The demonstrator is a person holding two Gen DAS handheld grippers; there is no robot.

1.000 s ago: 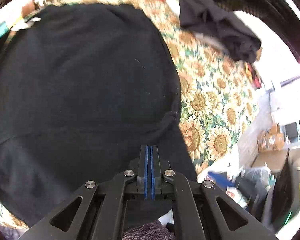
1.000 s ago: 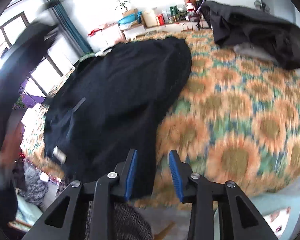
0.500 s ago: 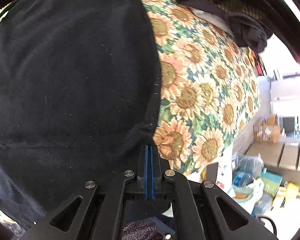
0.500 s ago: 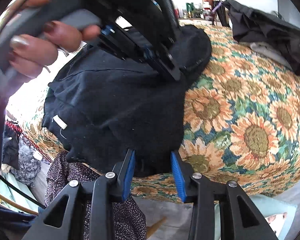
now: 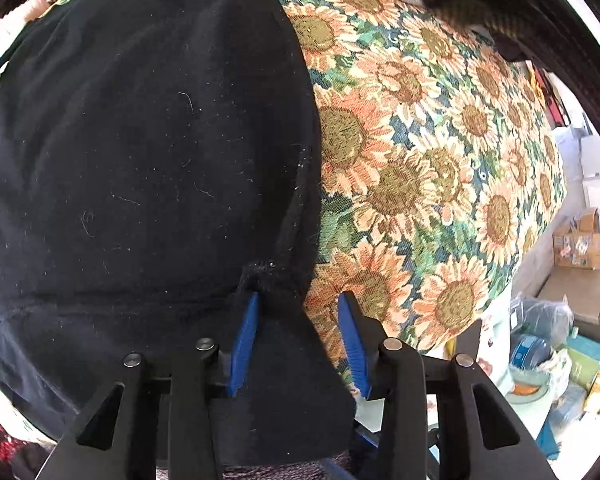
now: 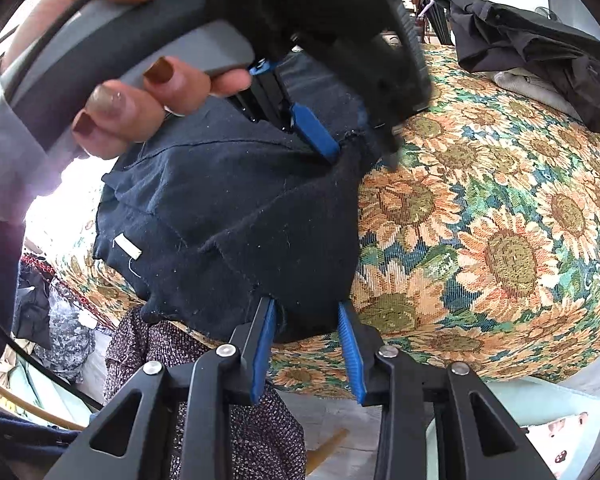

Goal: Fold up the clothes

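garment [image 5: 140, 160]: black, centre-left of frame on sunflower bed [image 5: 420, 160], partly folded, more folds likely left | left tool [image 5: 296, 336]: jaws opening, cloth corner between, pads clear | right tool [image 6: 306, 344]: jaws closing around near hem, not yet pinching

Left wrist view looks straight down, close over the black garment [image 5: 148, 168]; right wrist view slants down from the bed's near edge; both share garment and sunflower bedspread [image 6: 500, 240].

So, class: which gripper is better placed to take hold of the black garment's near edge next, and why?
Probably the right gripper: its closing jaws already straddle the black garment at its near hem, while the left gripper is opening, pads clear of the cloth.
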